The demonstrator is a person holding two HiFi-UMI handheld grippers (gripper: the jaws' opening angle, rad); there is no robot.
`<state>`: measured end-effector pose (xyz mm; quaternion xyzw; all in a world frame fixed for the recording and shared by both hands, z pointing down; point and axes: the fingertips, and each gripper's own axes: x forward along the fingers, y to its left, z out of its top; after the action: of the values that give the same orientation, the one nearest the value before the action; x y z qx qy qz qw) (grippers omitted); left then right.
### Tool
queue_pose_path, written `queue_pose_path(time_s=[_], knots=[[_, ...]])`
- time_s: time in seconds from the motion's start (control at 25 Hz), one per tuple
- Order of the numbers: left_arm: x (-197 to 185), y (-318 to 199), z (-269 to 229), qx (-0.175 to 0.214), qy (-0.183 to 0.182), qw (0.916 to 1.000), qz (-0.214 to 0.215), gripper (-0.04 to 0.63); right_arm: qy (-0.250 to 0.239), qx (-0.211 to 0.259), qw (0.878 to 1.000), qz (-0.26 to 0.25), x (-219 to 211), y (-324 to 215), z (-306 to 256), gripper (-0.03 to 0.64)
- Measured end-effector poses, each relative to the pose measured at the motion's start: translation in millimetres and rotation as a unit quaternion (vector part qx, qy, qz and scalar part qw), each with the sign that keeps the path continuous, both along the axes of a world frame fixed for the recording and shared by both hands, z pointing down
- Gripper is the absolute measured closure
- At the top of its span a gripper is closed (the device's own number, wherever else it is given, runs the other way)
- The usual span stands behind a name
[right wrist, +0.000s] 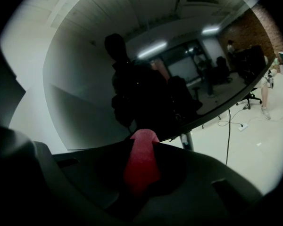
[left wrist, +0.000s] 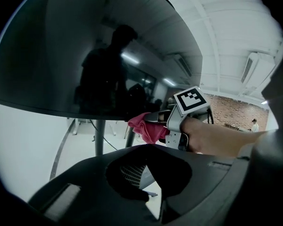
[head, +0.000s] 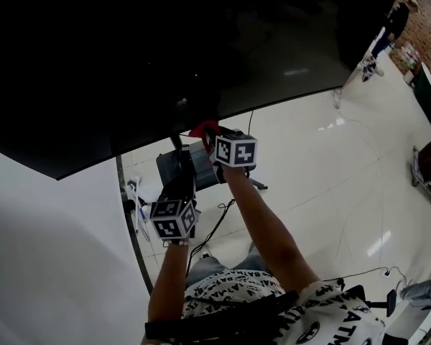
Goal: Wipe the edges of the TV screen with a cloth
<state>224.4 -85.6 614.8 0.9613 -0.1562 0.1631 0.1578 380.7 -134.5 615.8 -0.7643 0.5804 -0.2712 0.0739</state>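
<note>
TV screen (head: 165, 49): large, dark and glossy; fills the upper part of the head view; its lower edge runs on a slant from lower left to upper right; the left gripper view (left wrist: 108, 55) and the right gripper view (right wrist: 132, 79) both show a dark reflection of a figure and ceiling lights in it.
Floor (head: 330, 171): pale, glossy tiles below and to the right of the screen.
White wall (head: 50, 264): plain surface at lower left, under the screen's edge.
Person (head: 273, 293): patterned shirt at the bottom of the head view; both forearms reach up toward the screen's lower edge.
Stand pole (left wrist: 99, 135): dark and upright, running down from beneath the screen to the floor.
Right gripper (head: 210, 136): raised to the screen's lower edge, marker cube facing the camera; jaws closed on the cloth, as its own view (right wrist: 142, 147) shows; also seen from the side (left wrist: 155, 119).
Left gripper (head: 183, 175): lower than the right one and just beside it, below the screen edge; jaws (left wrist: 144, 178) stand slightly apart, a sliver of floor showing in the gap, nothing between them.
Cloth (head: 203, 129): red, bunched, pinched in the right gripper's jaws (right wrist: 141, 164); its free end (left wrist: 146, 128) sits at the screen's lower edge and appears to touch it.
Cable (head: 214, 228): thin and black, trailing across the floor beneath the arms.
</note>
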Motion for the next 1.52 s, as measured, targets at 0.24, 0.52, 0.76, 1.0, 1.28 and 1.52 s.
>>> queue_pose_path(time_s=[0.24, 0.52, 0.76, 1.0, 1.28, 1.52], knots=[[58.3, 24.0, -0.8, 0.006, 0.007, 0.9988, -0.048, 0.594, -0.007, 0.003, 1.0, -0.028, 49.5, 30.6, 1.1, 0.558], [119.1, 76.1, -5.6, -0.006, 0.005, 0.995, -0.099, 0.594, 0.002, -0.006, 0.998, -0.062, 110.0, 75.4, 2.0, 0.558], [165.3, 119.4, -0.9, -0.006, -0.012, 0.9964, -0.084, 0.594, 0.008, -0.011, 0.999, -0.043, 171.2, 112.9, 4.5, 0.558], [204.8, 147.1, -4.7, -0.005, -0.012, 0.9991, -0.039, 0.594, 0.029, -0.018, 0.999, -0.011, 223.3, 151.4, -1.0, 0.558], [230.9, 169.0, 5.2, 0.007, -0.024, 0.9995, 0.021, 0.594, 0.038, -0.019, 0.998, 0.041, 273.9, 182.3, 9.4, 0.558], [275.6, 192.9, -5.4, 0.007, -0.03, 0.9994, 0.015, 0.594, 0.013, -0.012, 0.999, 0.049, 326.1, 222.3, 2.9, 0.558]])
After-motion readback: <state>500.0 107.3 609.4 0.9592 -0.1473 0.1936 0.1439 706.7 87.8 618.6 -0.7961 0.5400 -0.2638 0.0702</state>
